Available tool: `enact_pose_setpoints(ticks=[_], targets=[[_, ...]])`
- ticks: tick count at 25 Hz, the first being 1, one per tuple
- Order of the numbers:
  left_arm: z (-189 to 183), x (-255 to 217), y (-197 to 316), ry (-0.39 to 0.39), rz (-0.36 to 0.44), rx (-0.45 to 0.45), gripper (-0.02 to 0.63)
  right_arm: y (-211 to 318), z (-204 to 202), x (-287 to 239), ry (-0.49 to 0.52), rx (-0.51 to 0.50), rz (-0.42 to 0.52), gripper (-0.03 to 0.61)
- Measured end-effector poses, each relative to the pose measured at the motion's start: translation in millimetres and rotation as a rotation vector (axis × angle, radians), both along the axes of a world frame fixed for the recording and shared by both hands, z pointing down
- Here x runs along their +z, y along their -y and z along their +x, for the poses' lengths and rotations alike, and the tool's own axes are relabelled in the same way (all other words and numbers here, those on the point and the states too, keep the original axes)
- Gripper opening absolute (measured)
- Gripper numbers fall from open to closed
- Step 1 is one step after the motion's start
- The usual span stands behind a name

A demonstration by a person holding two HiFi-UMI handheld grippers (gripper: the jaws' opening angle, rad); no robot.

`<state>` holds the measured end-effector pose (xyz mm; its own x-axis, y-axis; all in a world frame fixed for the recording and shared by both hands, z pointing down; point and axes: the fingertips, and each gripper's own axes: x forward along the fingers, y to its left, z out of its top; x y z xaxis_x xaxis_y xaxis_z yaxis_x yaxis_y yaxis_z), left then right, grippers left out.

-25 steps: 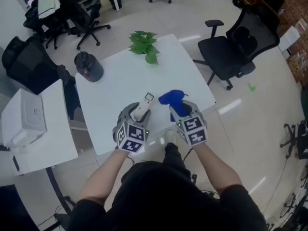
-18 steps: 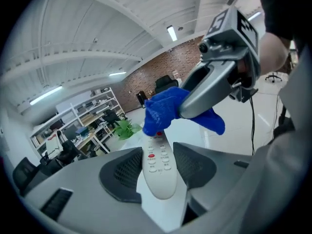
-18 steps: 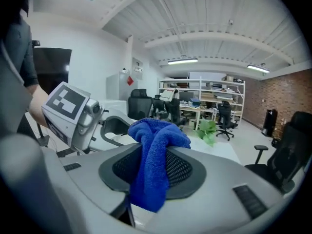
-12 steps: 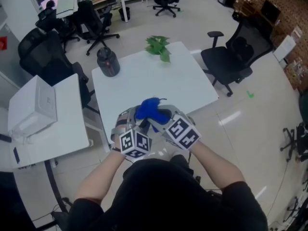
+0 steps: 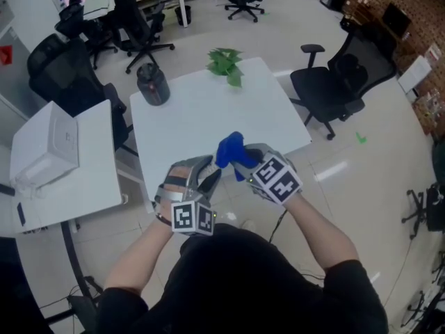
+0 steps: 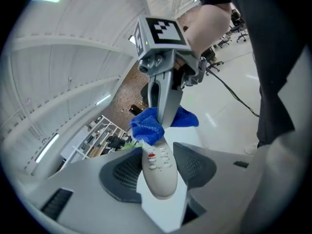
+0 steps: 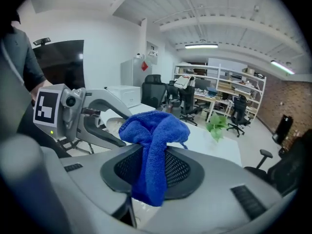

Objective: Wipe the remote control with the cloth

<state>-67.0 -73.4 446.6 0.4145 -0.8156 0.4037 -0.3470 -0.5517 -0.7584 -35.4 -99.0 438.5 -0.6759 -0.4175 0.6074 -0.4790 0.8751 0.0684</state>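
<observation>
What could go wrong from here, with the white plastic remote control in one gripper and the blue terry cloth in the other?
The left gripper holds the white plastic remote control by one end only, so wiping pressure could lever it out. The blue terry cloth sits bunched in the right gripper, whose jaws are closing on it; a thin pinch might slip.

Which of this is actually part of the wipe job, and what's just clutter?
In the job:
- remote control, clamped in the left gripper
- blue cloth, pinched in the right gripper, jaws closing

Just lying about:
- plant and dark canister on the white table
- office chair
- white printer on the side desk
</observation>
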Motion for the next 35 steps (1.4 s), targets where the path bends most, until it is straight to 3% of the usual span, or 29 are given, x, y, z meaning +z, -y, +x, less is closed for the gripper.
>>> enact_pose_setpoints(ticks=[4,8,12,17,24,26,27,28,30,32,33,35], targets=[[2.9,5.2,2.6,-0.079,-0.068,-0.051,0.206,7.2,19.2,-14.1,0.041,0.027,0.027,0.112],[11.9,8.2,12.8,-0.107,-0.105,-0.085,0.206,-31.5,-14.4,-26.0,0.078,-0.138,0.018,0.110],[24.9,9.2,12.1,-0.044,-0.087,-0.052,0.206,-54.8,-29.2,-13.7,0.024,-0.254,-0.040,0.106],[36.7,8.3,-2.7,-0.007,-0.064,0.010,0.206,-39.4,-6.3,-0.6,-0.027,-0.174,-0.070,0.106],[37.5,5.0,-8.7,-0.108,-0.103,-0.008,0.206,-0.4,31.3,-3.6,-0.027,-0.009,-0.022,0.106],[34.8,0.9,-6.6,-0.245,-0.168,-0.054,0.206,3.4,35.9,-21.4,0.027,0.022,0.036,0.106],[30.7,-1.3,-3.5,-0.367,-0.226,-0.091,0.206,4.2,37.8,-36.7,0.081,0.041,0.085,0.106],[24.4,-3.2,1.2,-0.530,-0.304,-0.133,0.206,4.9,40.8,-53.9,0.151,0.066,0.137,0.106],[8.5,-8.9,13.8,-0.949,-0.493,-0.200,0.206,6.6,50.4,-79.6,0.308,0.126,0.193,0.106],[-6.6,-19.3,25.4,-1.374,-0.650,-0.211,0.206,3.6,53.5,-80.0,0.420,0.156,0.149,0.106],[-12.6,-25.4,29.3,-1.547,-0.701,-0.198,0.206,-1.6,49.6,-71.3,0.446,0.149,0.103,0.106],[-19.0,-36.5,33.3,-1.819,-0.783,-0.152,0.206,-17.5,34.7,-47.5,0.456,0.109,0.006,0.106]])
